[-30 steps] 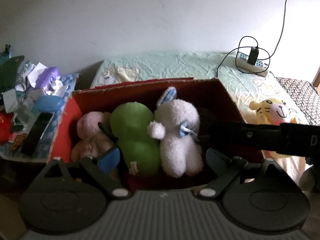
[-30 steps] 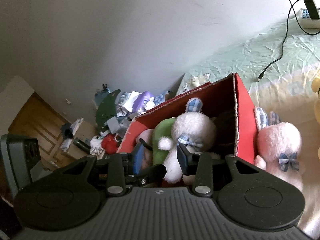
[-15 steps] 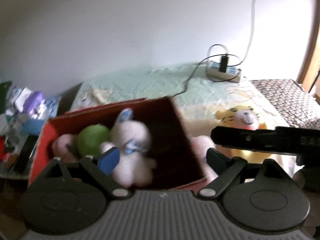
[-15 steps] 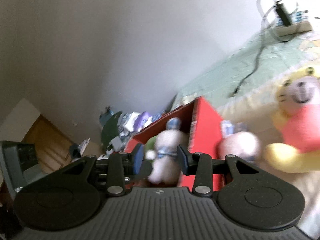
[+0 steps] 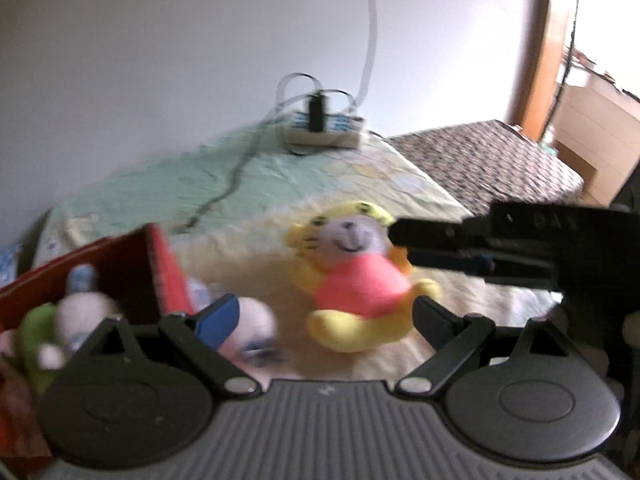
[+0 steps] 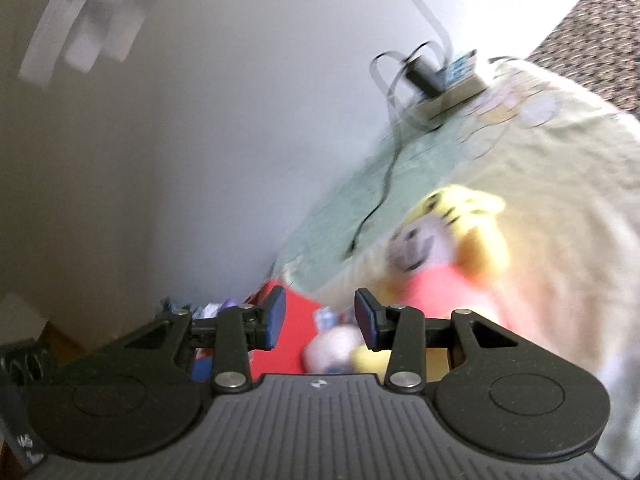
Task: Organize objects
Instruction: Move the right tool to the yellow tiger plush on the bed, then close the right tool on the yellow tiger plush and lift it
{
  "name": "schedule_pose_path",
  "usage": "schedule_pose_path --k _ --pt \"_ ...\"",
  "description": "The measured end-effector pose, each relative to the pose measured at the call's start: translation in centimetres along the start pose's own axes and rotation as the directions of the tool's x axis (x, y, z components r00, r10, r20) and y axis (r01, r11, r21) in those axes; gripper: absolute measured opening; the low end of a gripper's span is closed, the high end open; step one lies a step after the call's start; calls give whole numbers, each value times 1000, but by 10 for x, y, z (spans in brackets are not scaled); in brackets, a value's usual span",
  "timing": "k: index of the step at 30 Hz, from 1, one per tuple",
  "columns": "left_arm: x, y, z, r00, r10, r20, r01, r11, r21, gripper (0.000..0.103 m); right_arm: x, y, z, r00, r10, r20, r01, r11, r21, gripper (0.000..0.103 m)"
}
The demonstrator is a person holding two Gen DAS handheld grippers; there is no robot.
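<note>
The yellow tiger plush in a pink shirt (image 5: 358, 280) sits between the left tongs' (image 5: 326, 318) spread fingers; the right tongs (image 6: 320, 314) gape empty beside it

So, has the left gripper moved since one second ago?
Yes. The left gripper swung right: the red box now sits at the view's left edge.

I am in a home bedroom: a bed (image 5: 280, 184) with a pale green sheet stands against a plain white wall (image 5: 160, 60), a power strip (image 5: 324, 130) lies on it, and plush toys (image 5: 356, 276) sit beside a red box (image 5: 168, 272).
</note>
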State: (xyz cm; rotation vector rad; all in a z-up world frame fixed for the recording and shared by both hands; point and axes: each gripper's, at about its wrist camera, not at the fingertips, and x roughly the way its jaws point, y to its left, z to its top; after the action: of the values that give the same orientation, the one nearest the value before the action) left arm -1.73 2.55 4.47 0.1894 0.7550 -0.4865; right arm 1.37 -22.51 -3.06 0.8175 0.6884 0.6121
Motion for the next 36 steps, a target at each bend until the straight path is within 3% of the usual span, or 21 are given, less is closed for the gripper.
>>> schedule_pose_path --k 6,13,27,36 --pt "34 -29 8 994 -95 -61 95 995 6 94 -10 -35 16 996 -83 33 81 995 54 47" --pt "66 -38 16 977 -181 -117 178 983 -32 94 5 -69 26 994 -110 -20 112 985 134 51" --pt "129 -3 20 950 -226 -216 184 963 -198 91 59 -96 35 986 -100 -135 121 980 156 57" --pt "148 16 19 941 -257 -219 197 945 -262 94 99 -102 32 977 -45 -208 77 986 148 60"
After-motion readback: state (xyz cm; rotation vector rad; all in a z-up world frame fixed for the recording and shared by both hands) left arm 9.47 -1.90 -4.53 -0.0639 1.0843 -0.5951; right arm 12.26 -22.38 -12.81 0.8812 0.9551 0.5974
